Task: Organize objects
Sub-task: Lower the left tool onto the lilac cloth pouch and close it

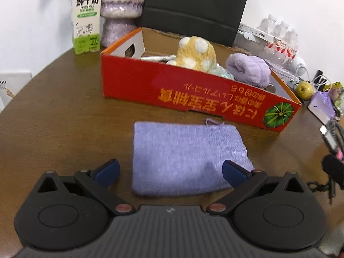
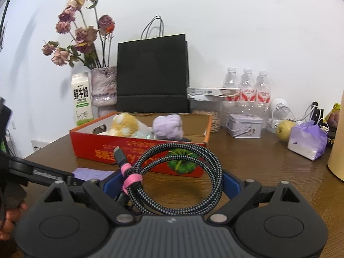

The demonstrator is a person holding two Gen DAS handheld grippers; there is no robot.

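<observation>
A folded purple towel (image 1: 187, 157) lies flat on the brown table just in front of a red cardboard box (image 1: 193, 92). My left gripper (image 1: 171, 169) hovers over the towel's near edge, open, with one blue pad off its left side and one above its right corner. In the box sit a yellow spotted plush (image 1: 195, 53) and a purple plush roll (image 1: 249, 68). My right gripper (image 2: 169, 182) is shut on a coiled braided cable (image 2: 139, 193) tied with a pink band, held above the table before the box (image 2: 137, 150). The cable (image 1: 331, 137) also shows at the left wrist view's right edge.
Behind the box stand a milk carton (image 2: 82, 99), a vase of dried flowers (image 2: 104, 88), a black paper bag (image 2: 152, 73) and water bottles (image 2: 247, 88). To the right are a tin (image 2: 245, 125), an apple (image 2: 284, 130) and a tissue pack (image 2: 307, 139).
</observation>
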